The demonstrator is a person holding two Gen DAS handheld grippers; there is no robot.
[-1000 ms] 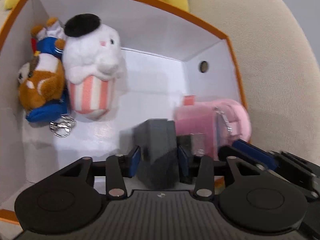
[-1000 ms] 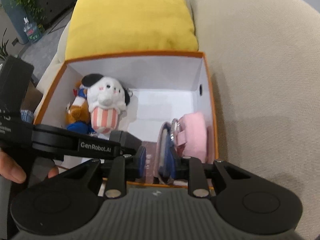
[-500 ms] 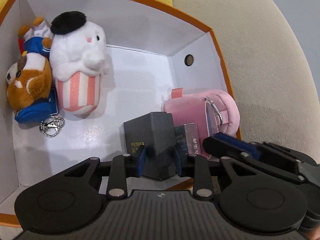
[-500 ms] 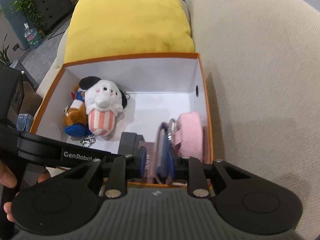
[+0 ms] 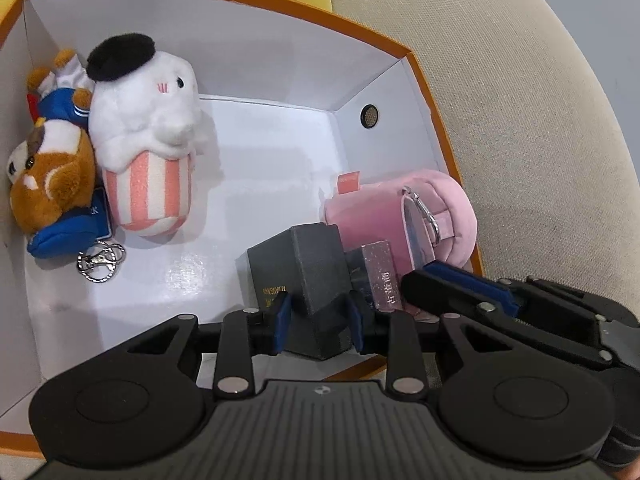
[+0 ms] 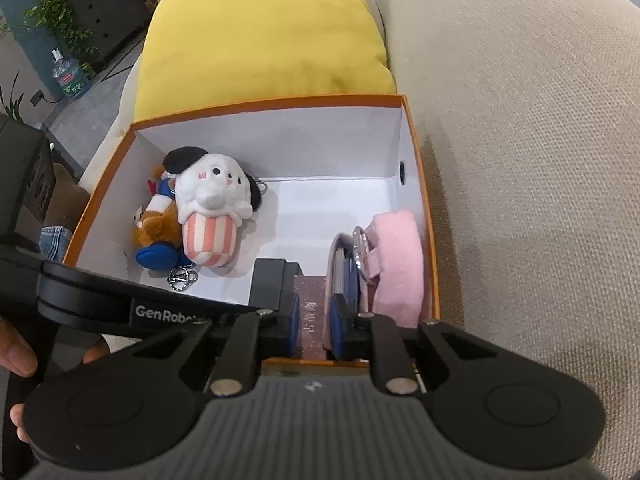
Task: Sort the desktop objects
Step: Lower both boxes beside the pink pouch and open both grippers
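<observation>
An orange box with white walls (image 5: 280, 60) (image 6: 280, 144) sits on a beige sofa. Inside lie a white plush in a striped cup (image 5: 148, 132) (image 6: 212, 216), a brown plush (image 5: 48, 184) (image 6: 154, 228) and a pink pouch (image 5: 404, 216) (image 6: 400, 264). My left gripper (image 5: 318, 316) stands around a dark grey box (image 5: 304, 272) (image 6: 274, 284) at the box's near wall, its fingers apart from the grey box's sides. My right gripper (image 6: 314, 322) is shut on a glittery maroon box (image 6: 310, 316) (image 5: 380, 276) beside the pouch.
A yellow cushion (image 6: 260, 36) lies behind the orange box. The beige sofa back (image 6: 520, 160) rises on the right. A keyring (image 5: 100, 260) lies by the brown plush. Floor, a cabinet and plants (image 6: 60, 20) show at far left.
Both grippers have drawn back and up a little from the box. The left jaws have widened around the dark grey box, which now rests on the box floor.
</observation>
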